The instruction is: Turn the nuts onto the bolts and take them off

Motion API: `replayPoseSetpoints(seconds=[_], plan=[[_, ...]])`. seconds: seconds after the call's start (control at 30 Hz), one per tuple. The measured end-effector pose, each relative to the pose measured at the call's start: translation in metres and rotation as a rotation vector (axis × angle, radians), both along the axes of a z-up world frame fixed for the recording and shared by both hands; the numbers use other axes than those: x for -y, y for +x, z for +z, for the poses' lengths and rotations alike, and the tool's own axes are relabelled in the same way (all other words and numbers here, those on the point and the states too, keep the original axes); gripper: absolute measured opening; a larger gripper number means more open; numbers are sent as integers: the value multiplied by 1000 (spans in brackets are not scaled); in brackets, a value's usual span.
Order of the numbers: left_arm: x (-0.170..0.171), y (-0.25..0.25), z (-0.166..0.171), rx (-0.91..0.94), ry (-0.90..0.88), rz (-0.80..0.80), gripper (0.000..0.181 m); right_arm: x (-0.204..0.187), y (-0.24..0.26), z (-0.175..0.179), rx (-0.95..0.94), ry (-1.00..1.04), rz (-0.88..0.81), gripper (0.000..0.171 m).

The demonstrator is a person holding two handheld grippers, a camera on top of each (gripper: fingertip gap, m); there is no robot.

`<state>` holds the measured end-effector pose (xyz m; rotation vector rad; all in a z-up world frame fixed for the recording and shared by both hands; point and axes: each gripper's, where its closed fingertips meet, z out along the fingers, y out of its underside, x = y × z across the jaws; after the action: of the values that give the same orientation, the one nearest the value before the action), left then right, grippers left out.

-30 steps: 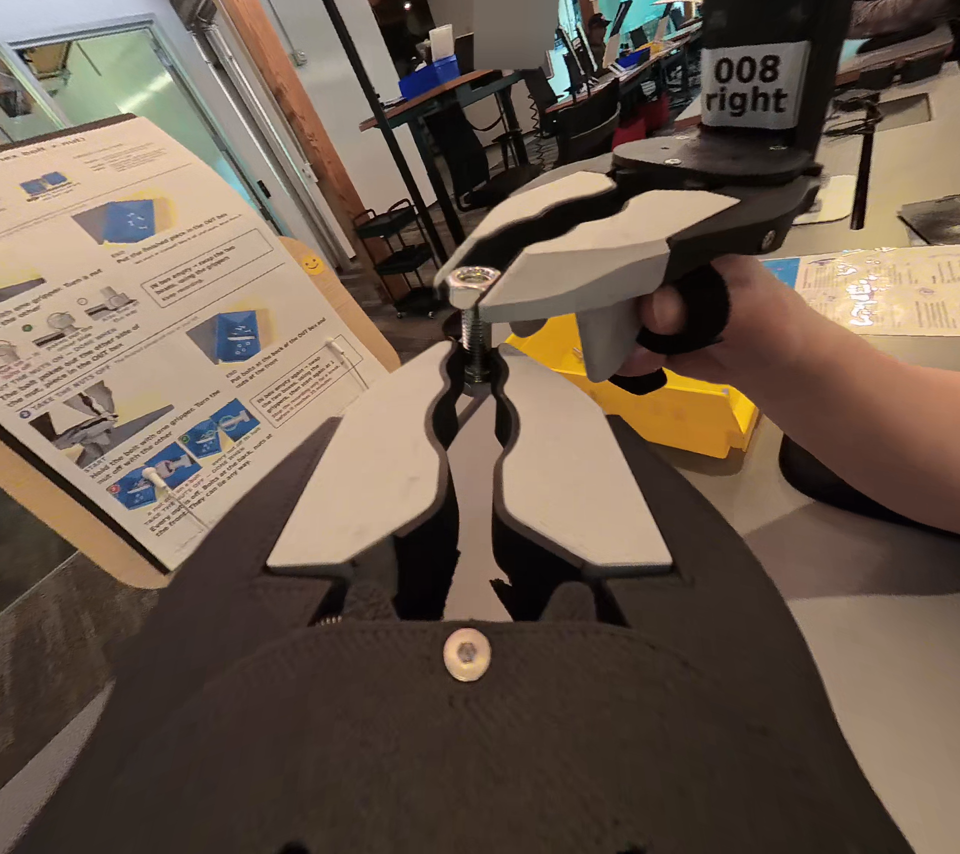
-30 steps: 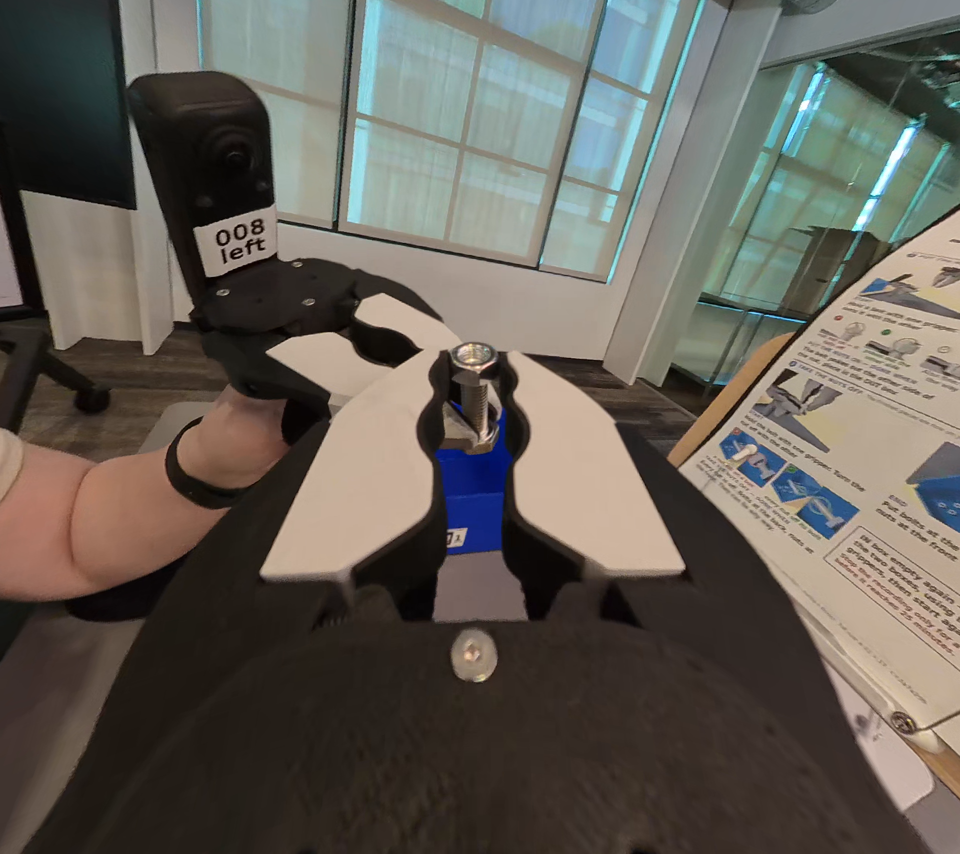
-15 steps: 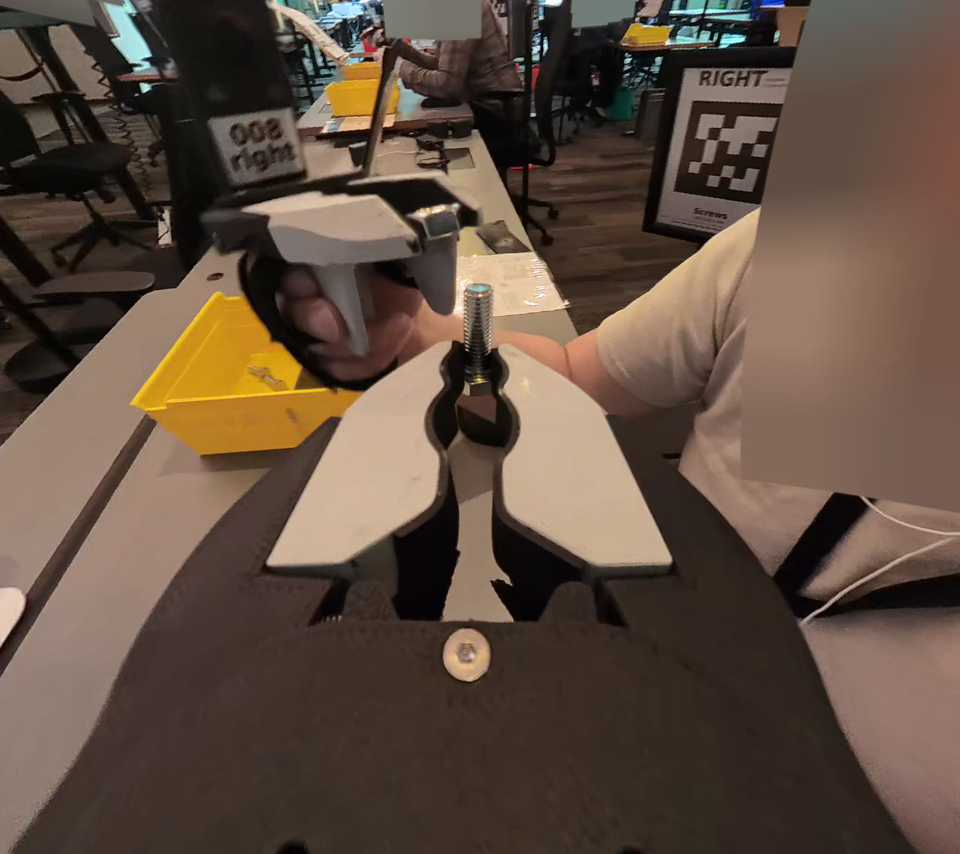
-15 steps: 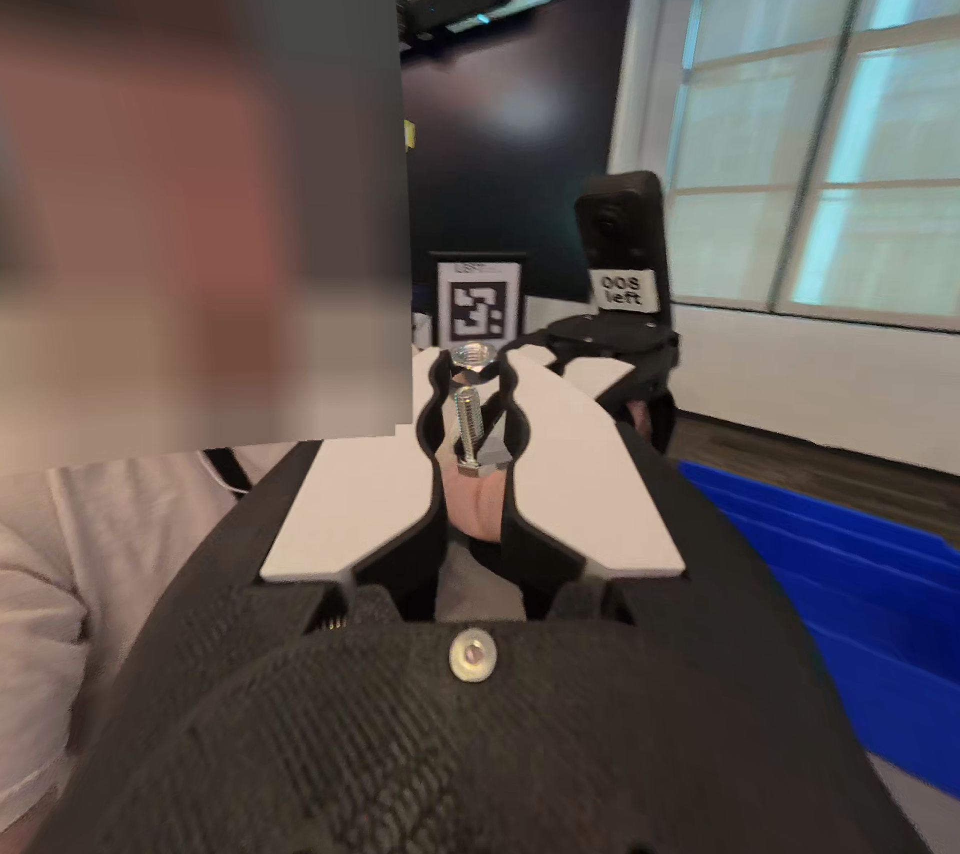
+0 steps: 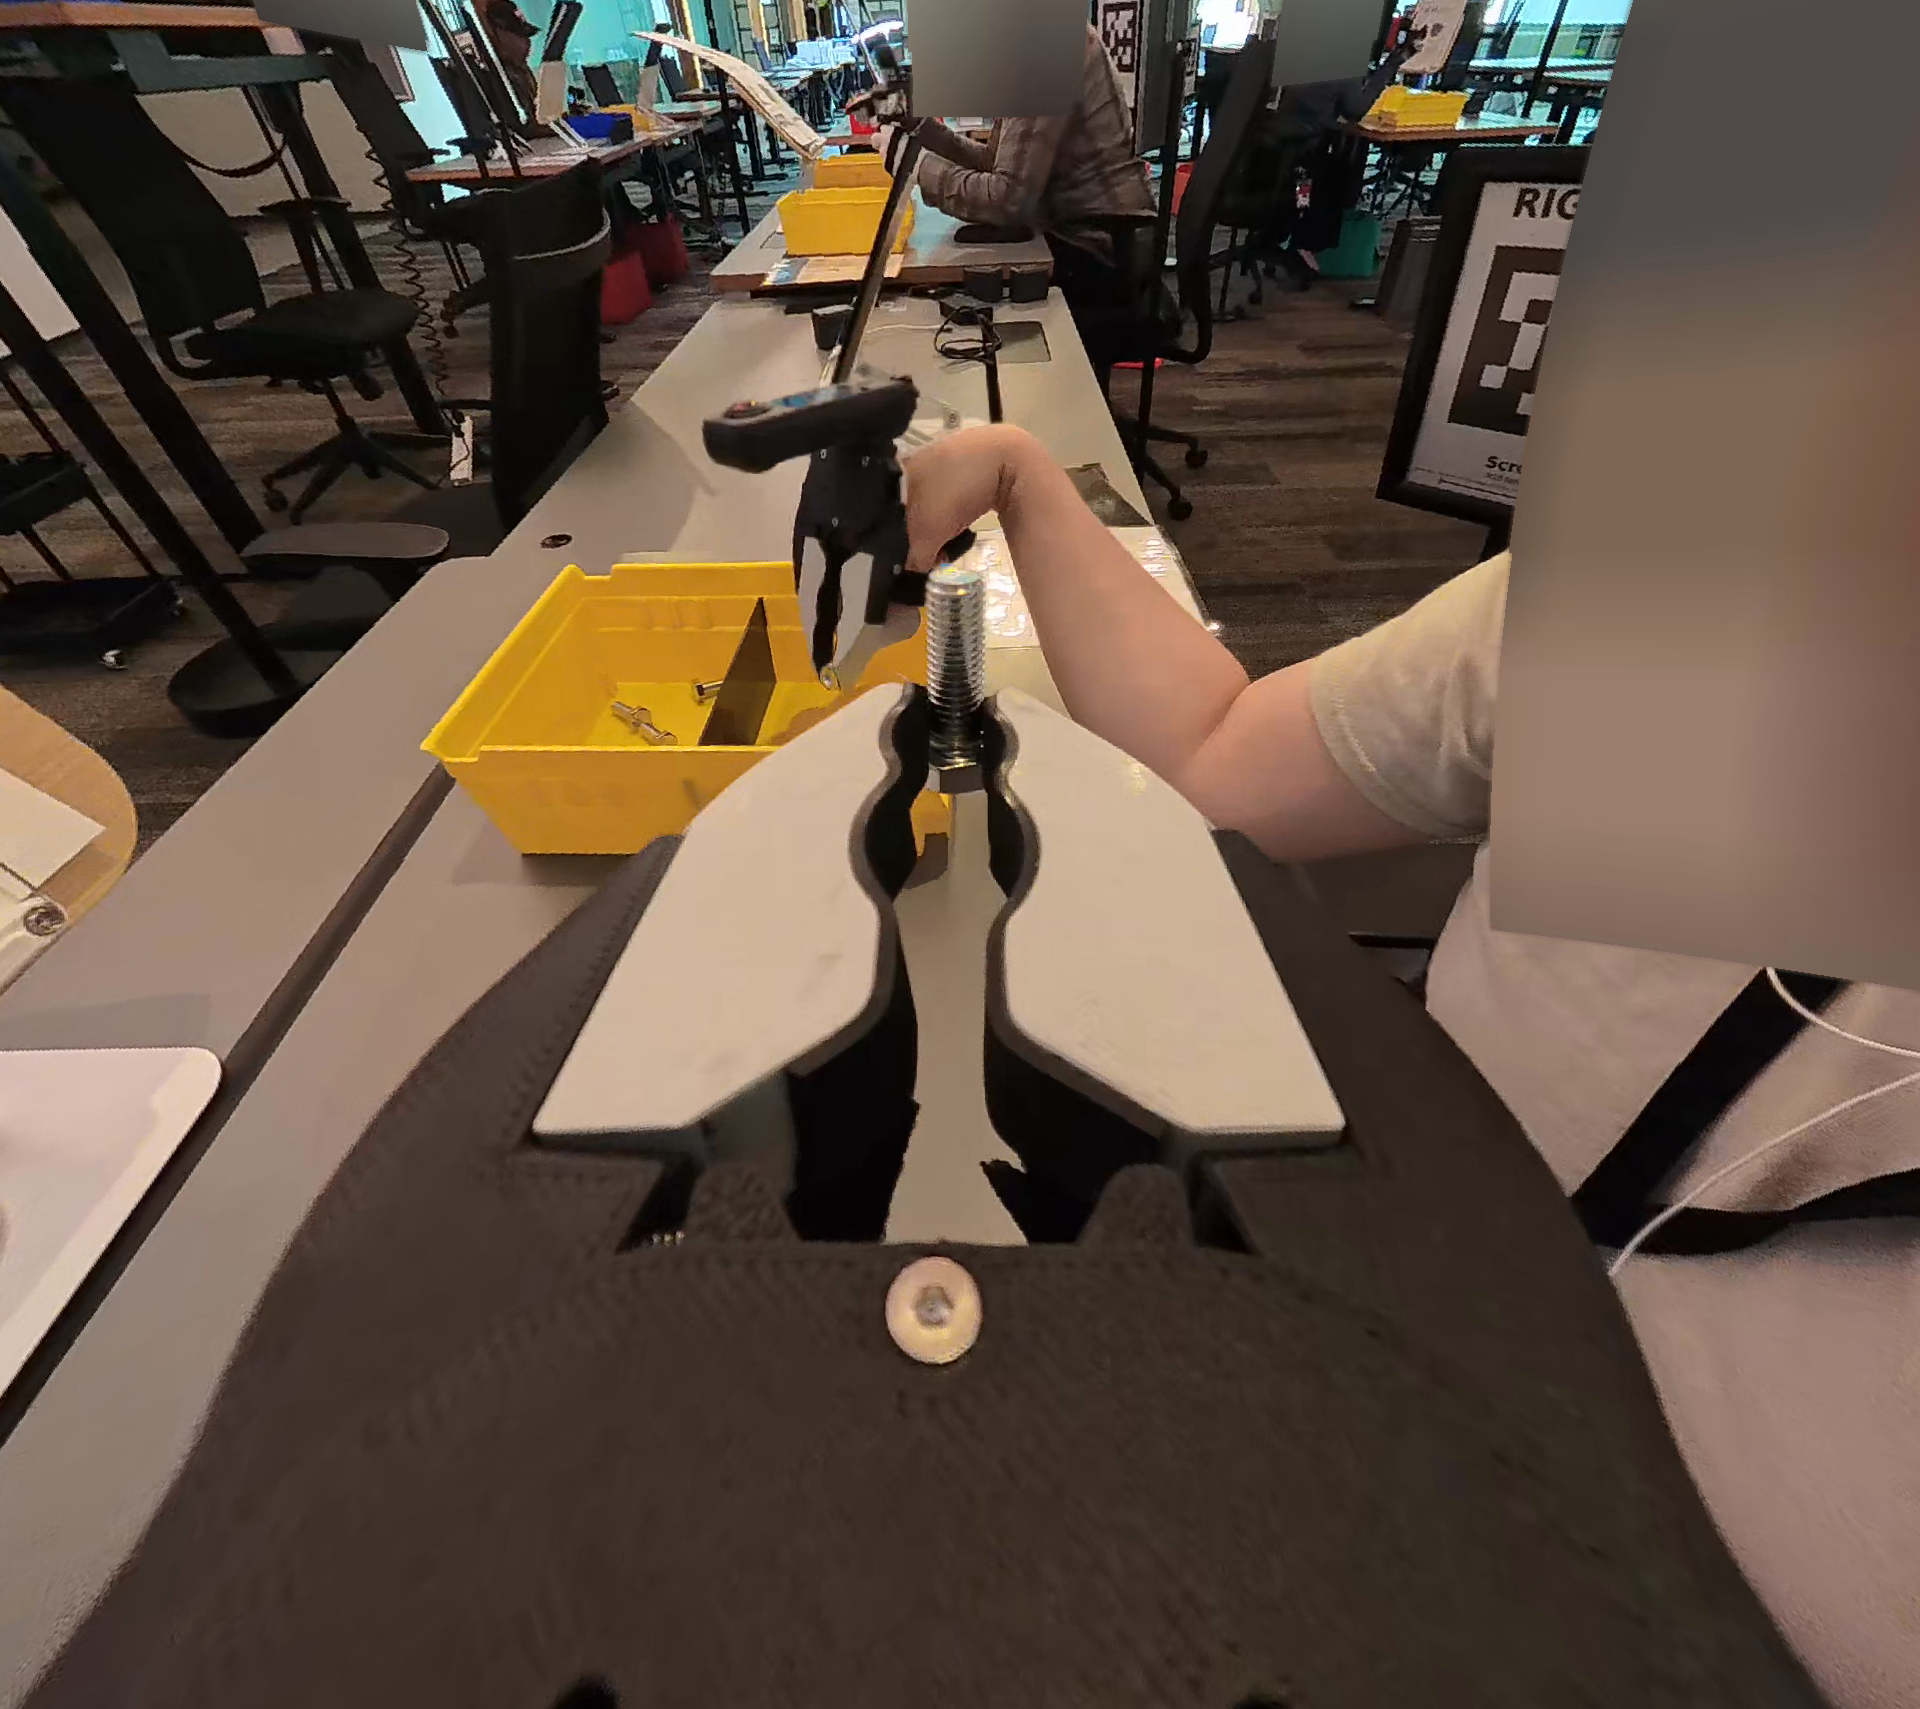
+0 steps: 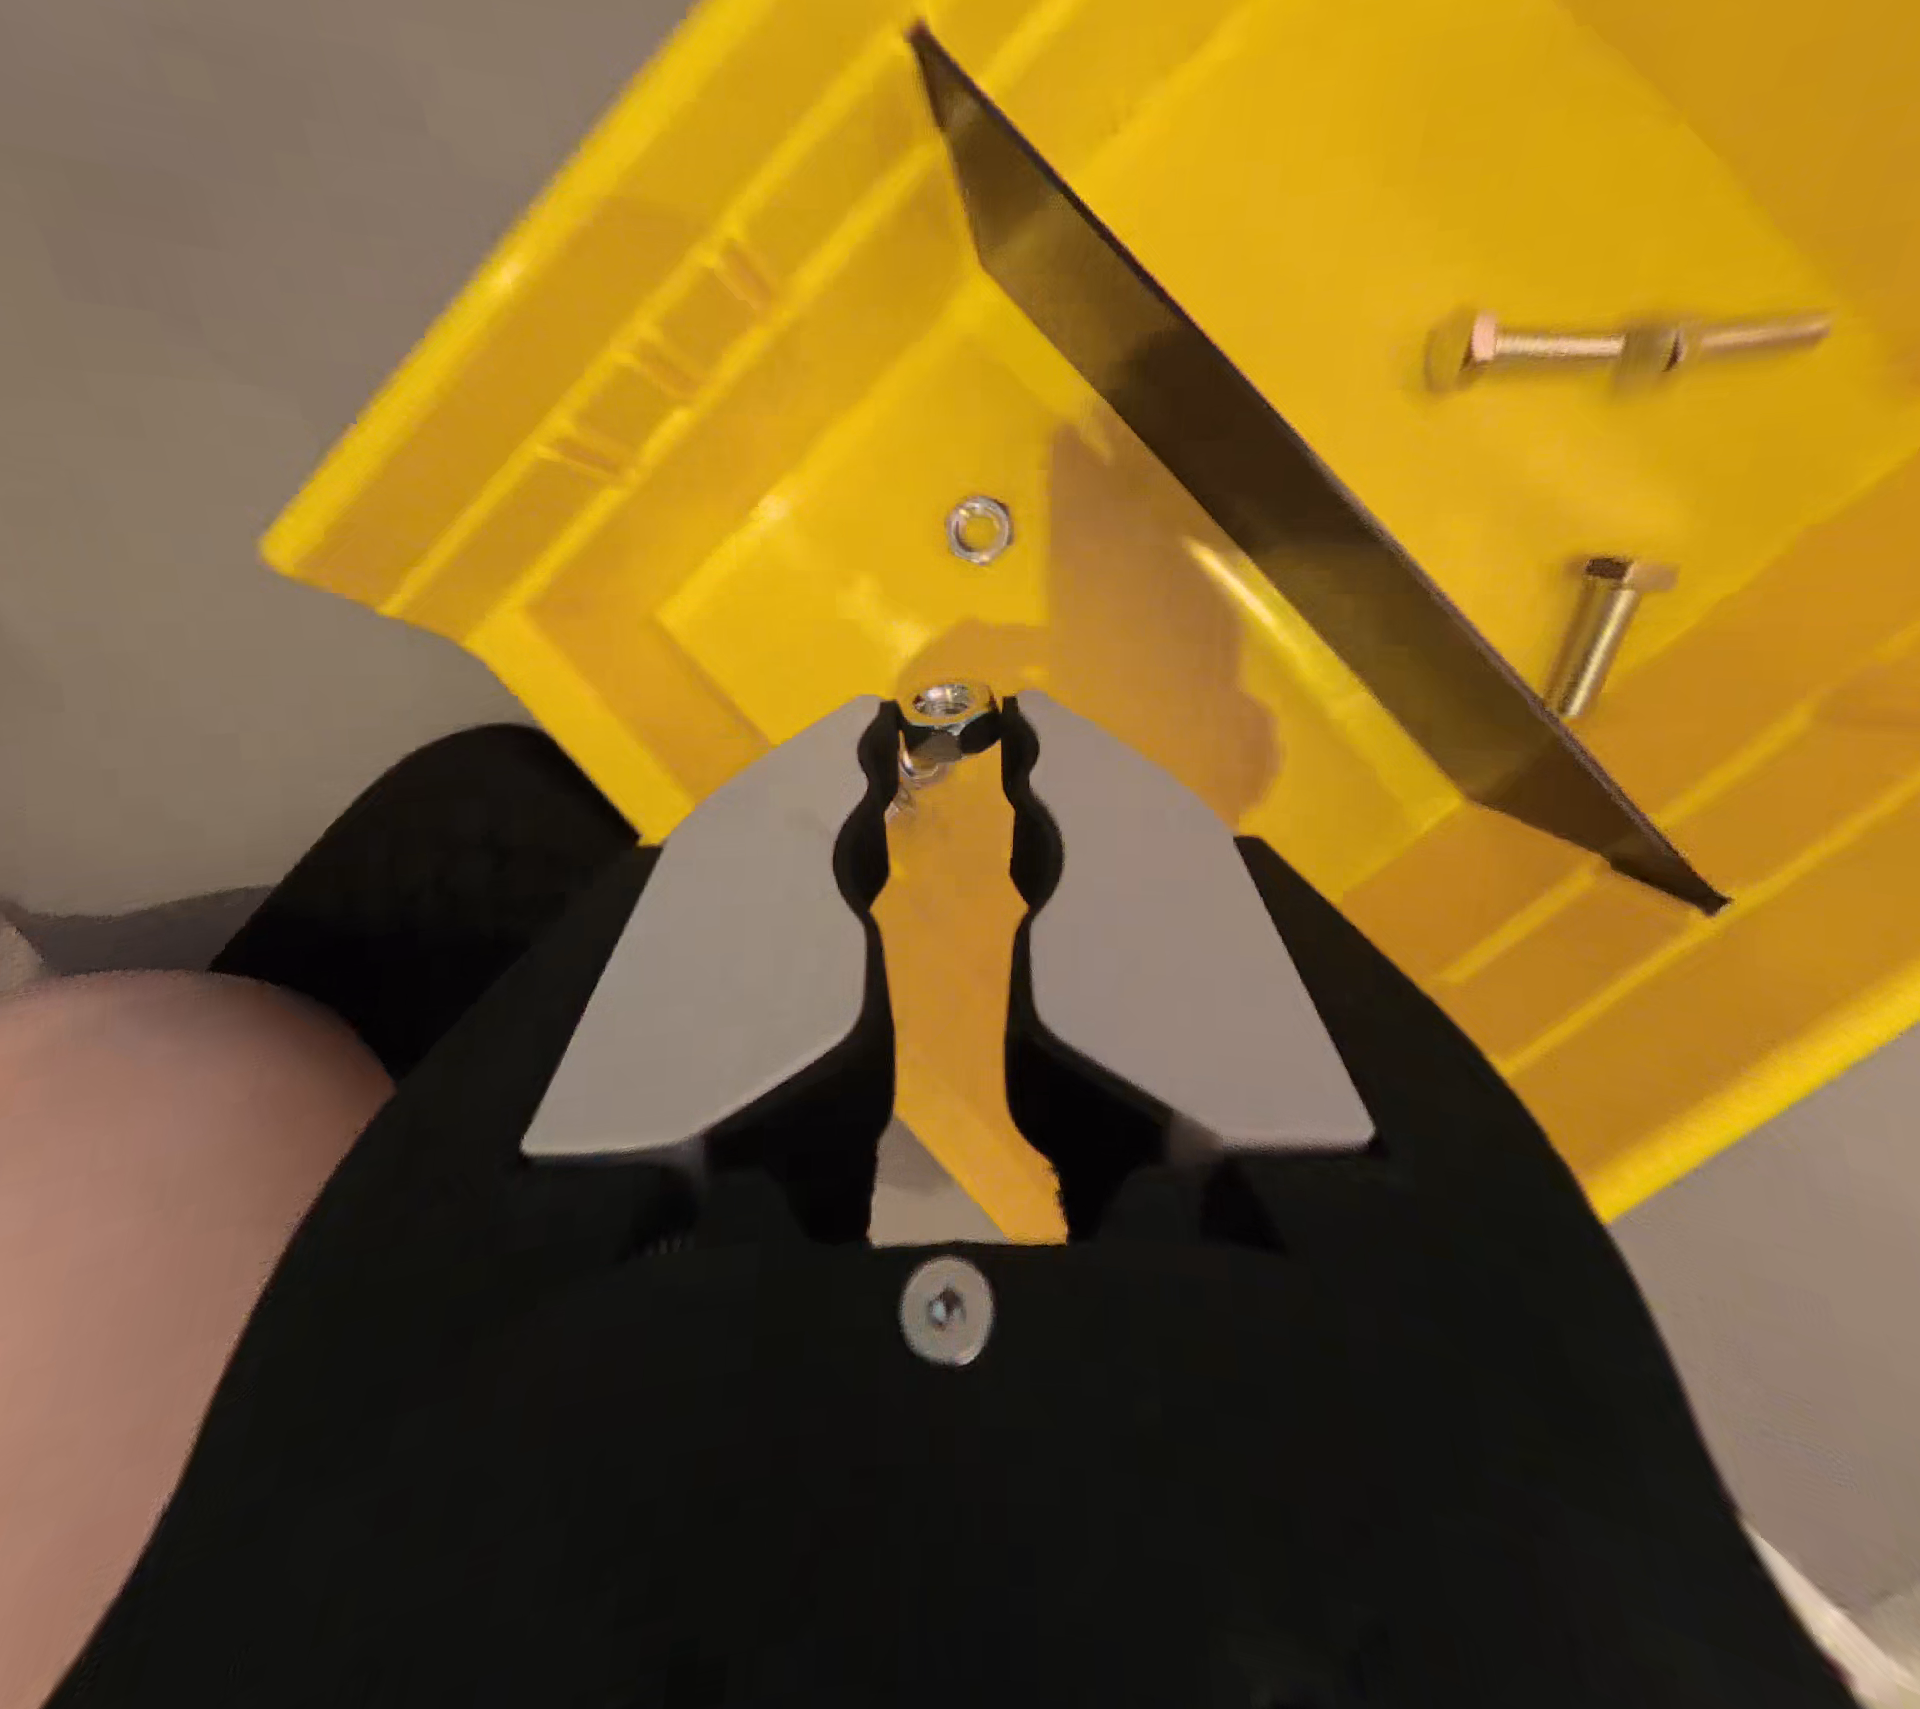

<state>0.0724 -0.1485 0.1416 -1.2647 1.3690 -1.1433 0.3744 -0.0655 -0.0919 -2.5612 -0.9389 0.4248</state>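
Left tongs [image 5: 954, 740] are pointing level along the desk [image 5: 312, 880], clamped on the hex head of a bolt [image 5: 954, 651] that is standing upright, bare thread end up, at 12 o'clock of the fingertips. Right tongs [image 6: 948, 724] are pointing steeply down into the yellow bin [image 6: 1299, 49], clamped on a nut [image 6: 948, 709] right at the fingertips; a bit of bright metal is showing just under the nut, blurred, can't tell what it is. In the left wrist view the right tongs [image 5: 831, 672] are hanging nose-down at 11 o'clock of the bolt, over the yellow bin [image 5: 582, 776], with the person's right hand [image 5: 966, 485] gripping the handle from above, wrist bent, forearm running back to 3 o'clock. The bin is sitting on the desk, split by a dark divider [image 6: 1299, 454]. In the near compartment a loose nut [image 6: 980, 529] is lying flat at 12 o'clock of the held nut, a little apart from it. Past the divider, at 2 o'clock, a bolt with a nut on it [image 6: 1621, 350] is lying sideways, and a bare bolt [image 6: 1600, 636] is lying near it at 3 o'clock. The right wrist view is motion-blurred.
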Motion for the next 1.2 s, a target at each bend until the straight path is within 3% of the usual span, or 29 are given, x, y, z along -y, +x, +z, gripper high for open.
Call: replayPoseSetpoints(seconds=[0.03,0.23,0.37,0.47,0.53,0.63,0.73,0.87,1.07,1.13,1.2], plan=[[-1,0,-1,-4,-4,3,9,-1,-1,-5,-13,-27,-8,20],[-6,4,-8,-27,-6,17,9,-1,0,-22,-60,-156,-85,21],[-10,8,-13,-32,-34,17,9,-10,-3,5,-129,-37,-98,28],[-17,15,-21,-43,-54,37,9,-24,-23,61,-160,214,-45,30],[-27,20,-27,-49,-72,75,9,-35,-59,123,-241,506,52,38],[-38,27,-38,-68,-101,107,9,-10,-149,221,-615,802,310,42],[-46,29,-41,-54,-117,139,9,26,-221,270,-996,788,499,39],[-50,25,-36,-17,-150,149,9,29,-275,245,-1024,517,576,40],[-51,20,-27,32,-181,133,9,21,-298,225,-1009,442,585,34],[-52,20,-27,30,-182,135,9,25,-302,220,-990,443,634,11],[-50,19,-24,47,-177,119,9,27,-301,223,-1016,428,655,10]])
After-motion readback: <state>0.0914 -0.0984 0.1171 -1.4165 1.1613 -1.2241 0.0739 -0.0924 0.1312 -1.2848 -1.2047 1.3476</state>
